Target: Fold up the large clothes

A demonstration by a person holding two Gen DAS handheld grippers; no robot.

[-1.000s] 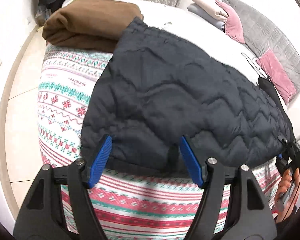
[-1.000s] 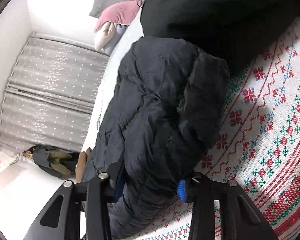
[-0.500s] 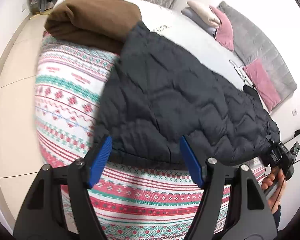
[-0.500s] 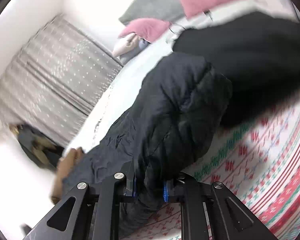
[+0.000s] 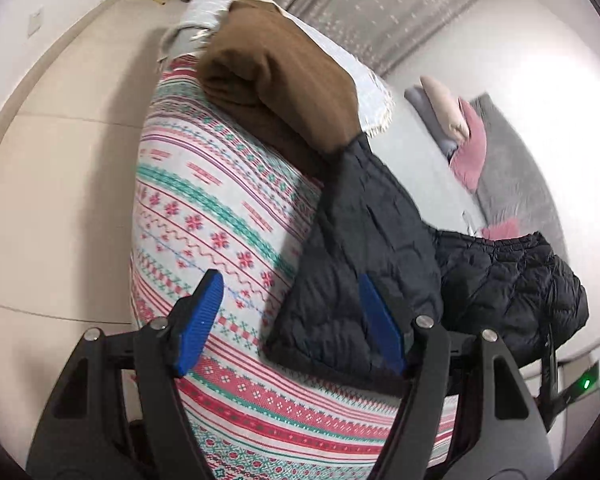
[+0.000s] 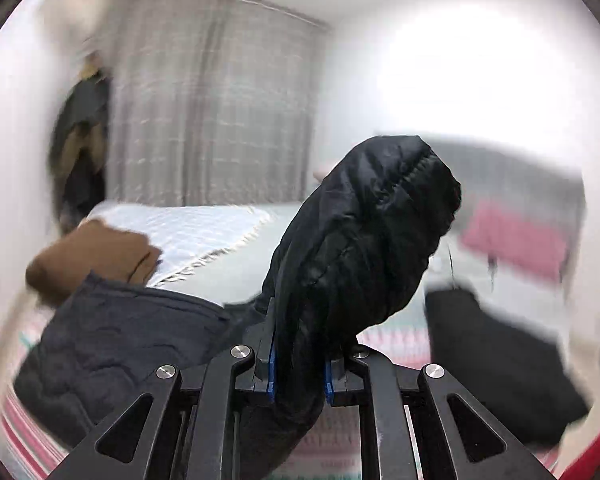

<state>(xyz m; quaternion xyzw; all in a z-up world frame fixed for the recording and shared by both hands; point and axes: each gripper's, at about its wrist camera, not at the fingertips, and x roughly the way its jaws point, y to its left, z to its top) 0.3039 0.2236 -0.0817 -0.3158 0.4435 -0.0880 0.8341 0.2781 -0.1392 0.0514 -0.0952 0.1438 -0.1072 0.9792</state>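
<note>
On the patterned bed cover (image 5: pixel 204 216), just beside the folded brown blanket (image 5: pixel 284 92), lies the dark quilted jacket (image 5: pixel 364 264), its long axis running from the blanket toward the near edge of the bed. The right gripper (image 6: pixel 300 376) has its jaws pinching a bunched end of the jacket lifted clear of the bed, while the left gripper (image 5: pixel 292 320) has its jaws spread over the near hem, gripping nothing. I judge the fold barely begun: one end is raised, nothing yet laid flat or squared.
</note>
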